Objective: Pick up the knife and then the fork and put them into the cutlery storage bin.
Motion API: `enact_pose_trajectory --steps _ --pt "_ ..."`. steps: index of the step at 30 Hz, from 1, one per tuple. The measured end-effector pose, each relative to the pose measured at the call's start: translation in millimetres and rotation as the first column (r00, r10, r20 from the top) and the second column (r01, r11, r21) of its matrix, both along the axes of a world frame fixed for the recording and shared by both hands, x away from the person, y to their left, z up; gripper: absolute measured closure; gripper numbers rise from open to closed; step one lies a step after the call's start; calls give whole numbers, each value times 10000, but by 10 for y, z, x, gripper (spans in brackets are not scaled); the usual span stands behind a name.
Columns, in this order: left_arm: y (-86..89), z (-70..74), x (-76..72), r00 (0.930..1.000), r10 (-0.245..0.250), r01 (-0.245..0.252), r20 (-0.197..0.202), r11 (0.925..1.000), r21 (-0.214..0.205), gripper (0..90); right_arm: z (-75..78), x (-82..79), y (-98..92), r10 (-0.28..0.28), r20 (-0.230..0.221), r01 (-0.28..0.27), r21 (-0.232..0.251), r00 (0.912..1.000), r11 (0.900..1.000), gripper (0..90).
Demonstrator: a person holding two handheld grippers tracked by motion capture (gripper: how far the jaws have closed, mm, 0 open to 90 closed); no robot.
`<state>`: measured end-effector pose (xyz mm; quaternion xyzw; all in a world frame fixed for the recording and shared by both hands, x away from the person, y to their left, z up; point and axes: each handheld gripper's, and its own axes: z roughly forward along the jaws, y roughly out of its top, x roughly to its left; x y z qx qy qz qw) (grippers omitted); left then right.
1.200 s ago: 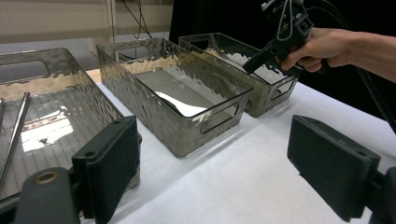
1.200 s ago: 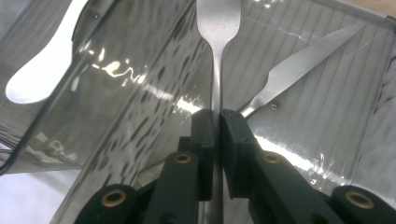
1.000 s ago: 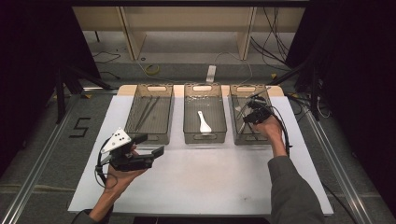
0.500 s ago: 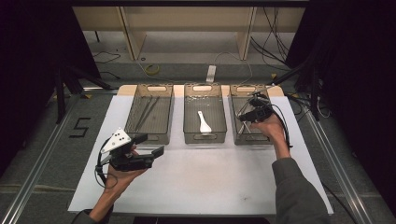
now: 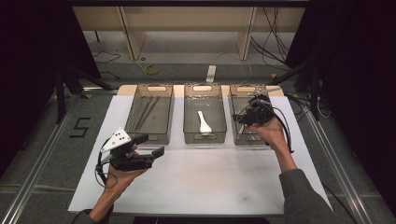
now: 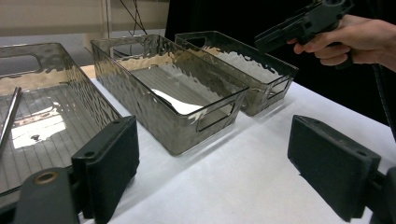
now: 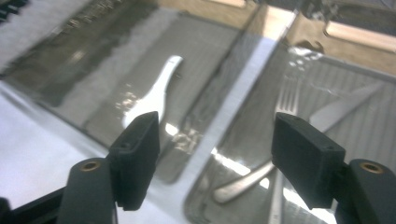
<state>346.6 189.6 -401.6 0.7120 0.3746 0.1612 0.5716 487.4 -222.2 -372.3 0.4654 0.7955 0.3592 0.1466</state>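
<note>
Three clear grey bins stand in a row at the back of the white sheet (image 5: pixel 210 182). The left bin (image 5: pixel 138 133) holds thin metal sticks (image 5: pixel 148 111). A white spoon (image 5: pixel 204 122) (image 7: pixel 154 95) lies in the middle bin (image 5: pixel 190 133). A fork (image 7: pixel 286 99) and other metal cutlery (image 7: pixel 243 183) lie in the right bin (image 5: pixel 243 88). My right gripper (image 5: pixel 240 117) (image 7: pixel 219 154) hovers over that bin's left wall; its jaws have just been opening and nothing is between them. My left gripper (image 5: pixel 152 145) (image 6: pixel 215 158) stands open and empty above the sheet, in front of the left bin.
In the left gripper view the other hand (image 6: pixel 359 39) shows at top right above the right bin (image 6: pixel 261 84). Metal rails (image 5: pixel 42 158) run along both sides of the table. A "5" mark (image 5: pixel 80 127) sits on the floor at left, cables (image 5: pixel 275 42) behind.
My right gripper has lifted up out of the right bin and drawn a little toward the near side, and its jaws have spread apart. The left gripper has kept still.
</note>
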Motion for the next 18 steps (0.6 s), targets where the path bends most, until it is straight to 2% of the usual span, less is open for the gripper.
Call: enact_pose_trajectory --steps 10,18 --pt "-9 -5 4 10000 -94 94 -33 9999 77 161 90 -368 100 567 1005 -632 634 9933 9960 284" --pt "-17 -9 0 9999 -133 134 -87 9999 33 161 56 -550 126 720 1405 -878 1094 9875 9901 275"
